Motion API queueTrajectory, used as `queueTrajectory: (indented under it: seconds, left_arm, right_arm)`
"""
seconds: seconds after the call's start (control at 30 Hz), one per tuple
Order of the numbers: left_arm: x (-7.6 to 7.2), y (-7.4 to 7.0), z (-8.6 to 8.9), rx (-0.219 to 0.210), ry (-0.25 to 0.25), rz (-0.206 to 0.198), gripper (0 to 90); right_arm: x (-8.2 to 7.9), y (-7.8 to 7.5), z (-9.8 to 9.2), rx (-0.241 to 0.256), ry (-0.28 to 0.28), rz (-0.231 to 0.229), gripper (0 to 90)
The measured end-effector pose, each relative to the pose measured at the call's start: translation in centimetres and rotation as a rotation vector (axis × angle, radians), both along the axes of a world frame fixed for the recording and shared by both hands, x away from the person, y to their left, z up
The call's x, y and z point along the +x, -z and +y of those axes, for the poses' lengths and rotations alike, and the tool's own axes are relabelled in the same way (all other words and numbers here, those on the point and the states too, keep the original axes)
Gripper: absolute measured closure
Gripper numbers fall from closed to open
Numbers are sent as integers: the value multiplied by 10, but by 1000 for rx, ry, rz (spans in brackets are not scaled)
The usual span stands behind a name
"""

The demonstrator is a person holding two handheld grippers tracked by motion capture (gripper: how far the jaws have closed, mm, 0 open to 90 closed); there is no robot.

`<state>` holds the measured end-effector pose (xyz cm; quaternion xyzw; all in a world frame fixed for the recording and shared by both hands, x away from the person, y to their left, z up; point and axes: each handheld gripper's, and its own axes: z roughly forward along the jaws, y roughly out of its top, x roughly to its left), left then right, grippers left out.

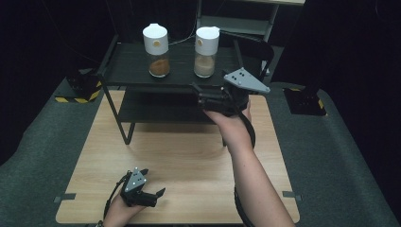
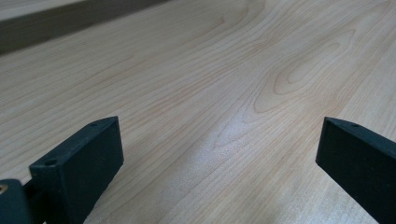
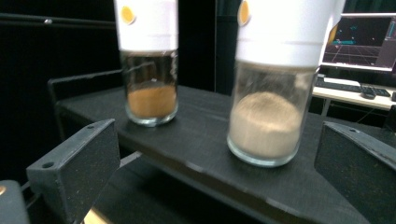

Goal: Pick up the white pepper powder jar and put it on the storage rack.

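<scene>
Two glass jars with white lids stand on the top of a black shelf rack [image 1: 127,64]. The left jar [image 1: 157,45] [image 3: 148,60] holds orange-brown powder; the right jar [image 1: 206,46] [image 3: 275,79] holds pale beige powder. My right gripper [image 1: 196,92] [image 3: 215,172] is open, raised just in front of the shelf edge, facing the beige jar without touching it. My left gripper [image 1: 153,184] [image 2: 219,158] is open low over the wooden table [image 1: 189,156] near its front left, with bare wood [image 2: 210,93] between the jaws.
The rack has a lower shelf [image 1: 156,111] and thin black legs [image 1: 118,118] on the table's far half. Dark grey carpet [image 1: 42,146] surrounds the table. A monitor and keyboard [image 3: 364,42] sit behind the rack in the right gripper view.
</scene>
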<state>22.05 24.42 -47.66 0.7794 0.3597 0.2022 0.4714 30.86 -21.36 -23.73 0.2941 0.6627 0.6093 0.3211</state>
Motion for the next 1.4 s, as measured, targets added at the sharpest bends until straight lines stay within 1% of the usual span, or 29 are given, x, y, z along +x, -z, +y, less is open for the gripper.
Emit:
queueTrajectory:
  seconds: [0.07,0.17,0.27,0.53,0.7,1.1,1.2,1.4]
  left_arm:
    - [0,0,0,2,1,1,10]
    - [1,-1,0,3,1,5,10]
    - [1,0,-1,4,1,2,10]
    - [0,-1,-2,10,1,0,10]
    - [0,-1,-2,12,1,-3,10]
    - [-1,0,-3,14,0,-8,10]
    - [-1,0,-3,16,1,-10,10]
    - [-2,0,-3,15,2,-13,10]
  right_arm:
    - [-5,6,-4,-12,-16,-3,0]
    - [-10,14,-8,-13,-21,0,0]
    - [-14,22,-12,-28,-21,18,0]
    - [-25,48,-25,-65,-19,25,0]
    - [-30,66,-33,-72,-20,42,0]
    - [-37,110,-51,-88,-26,100,0]
    - [-38,119,-54,-91,-28,113,0]
    - [-38,133,-60,-95,-40,130,1]
